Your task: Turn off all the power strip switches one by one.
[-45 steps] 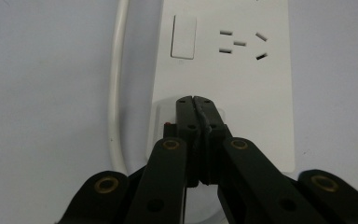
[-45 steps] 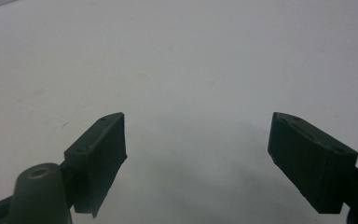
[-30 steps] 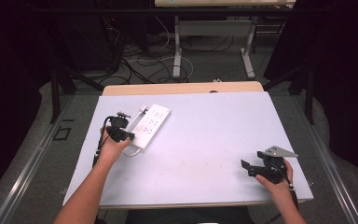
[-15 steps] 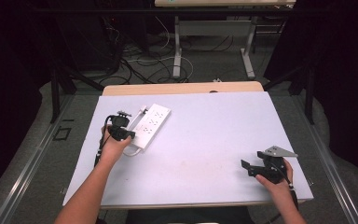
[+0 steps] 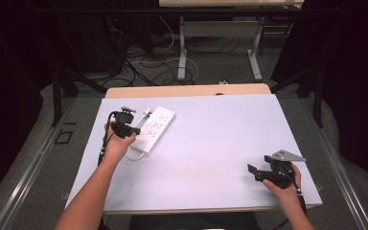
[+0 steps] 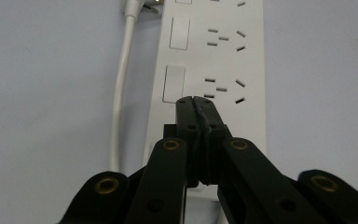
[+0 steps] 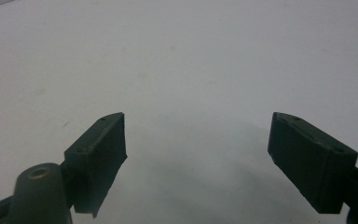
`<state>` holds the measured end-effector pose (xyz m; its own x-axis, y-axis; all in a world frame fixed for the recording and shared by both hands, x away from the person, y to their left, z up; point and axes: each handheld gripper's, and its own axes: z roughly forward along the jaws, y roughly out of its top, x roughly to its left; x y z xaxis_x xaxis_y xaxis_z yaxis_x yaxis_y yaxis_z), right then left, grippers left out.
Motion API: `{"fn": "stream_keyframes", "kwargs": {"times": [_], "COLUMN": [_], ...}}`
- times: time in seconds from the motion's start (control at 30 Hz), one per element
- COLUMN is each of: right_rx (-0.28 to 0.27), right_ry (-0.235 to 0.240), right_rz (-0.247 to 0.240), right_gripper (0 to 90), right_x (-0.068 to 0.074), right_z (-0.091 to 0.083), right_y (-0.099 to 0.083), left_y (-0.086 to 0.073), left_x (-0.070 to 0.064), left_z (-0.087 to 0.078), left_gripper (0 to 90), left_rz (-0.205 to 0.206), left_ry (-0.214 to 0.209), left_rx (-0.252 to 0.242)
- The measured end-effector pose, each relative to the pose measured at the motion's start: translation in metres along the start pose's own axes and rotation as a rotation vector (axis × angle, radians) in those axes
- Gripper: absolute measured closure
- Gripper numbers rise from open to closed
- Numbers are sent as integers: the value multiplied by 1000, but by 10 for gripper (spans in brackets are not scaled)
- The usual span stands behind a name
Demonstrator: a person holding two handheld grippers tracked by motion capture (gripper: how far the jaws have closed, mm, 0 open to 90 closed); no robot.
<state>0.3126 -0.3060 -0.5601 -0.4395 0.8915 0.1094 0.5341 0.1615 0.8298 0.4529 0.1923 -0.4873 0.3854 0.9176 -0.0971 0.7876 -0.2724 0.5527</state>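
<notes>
1. Left gripper (image 6: pixel 196 100) had its jaws pressed together with nothing between them, tips hovering over or just touching the white power strip (image 6: pixel 214 70), right beside a rocker switch (image 6: pixel 173 84).
2. Contact could not be confirmed from the left gripper view; tips sat at the switch's lower right corner, next to a socket's slots.
3. Right gripper (image 7: pixel 196 154) was spread wide, nothing between its jaws, idling over bare table (image 7: pixel 182 56).
4. In the high view the right gripper (image 5: pixel 258 171) sat near the table's near right corner, well apart from the strip (image 5: pixel 155 127), which lay at the far left with its white cable (image 6: pixel 119 102) running alongside.
5. Step judged: left gripper (image 5: pixel 130 129) poking at a switch with closed tips, probably to toggle it.
6. Next move likely called for a small shift of the tips onto the rocker's face, then a firm downward press; the strip is light and unbraced, so it might slide or tip.
</notes>
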Motion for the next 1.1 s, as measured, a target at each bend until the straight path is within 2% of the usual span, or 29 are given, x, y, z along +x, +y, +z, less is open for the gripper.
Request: {"fn": "stream_keyframes", "kwargs": {"times": [0.57, 0.77, 0.83, 0.87, 1.1], "right_rx": [0, 3, 4, 3, 9], "right_ry": [0, 0, 0, -5, 5], "right_rz": [-8, -15, -15, -13, -9], "right_gripper": [188, 188, 188, 188, 188], "right_x": [0, 0, 0, 0, 1], "right_z": [1, 2, 2, 2, 2], "right_y": [0, 0, -1, -1, -1], "left_y": [31, 38, 39, 39, 42], "left_x": [-1, -1, -1, -1, 1], "left_z": [-4, 2, 5, 7, 17], "left_gripper": [900, 900, 900, 900, 900], "left_rz": [1, -26, -19, -32, -47], "left_ry": [-4, 3, 11, 10, 25], "left_rx": [9, 2, 9, 7, 24]}}
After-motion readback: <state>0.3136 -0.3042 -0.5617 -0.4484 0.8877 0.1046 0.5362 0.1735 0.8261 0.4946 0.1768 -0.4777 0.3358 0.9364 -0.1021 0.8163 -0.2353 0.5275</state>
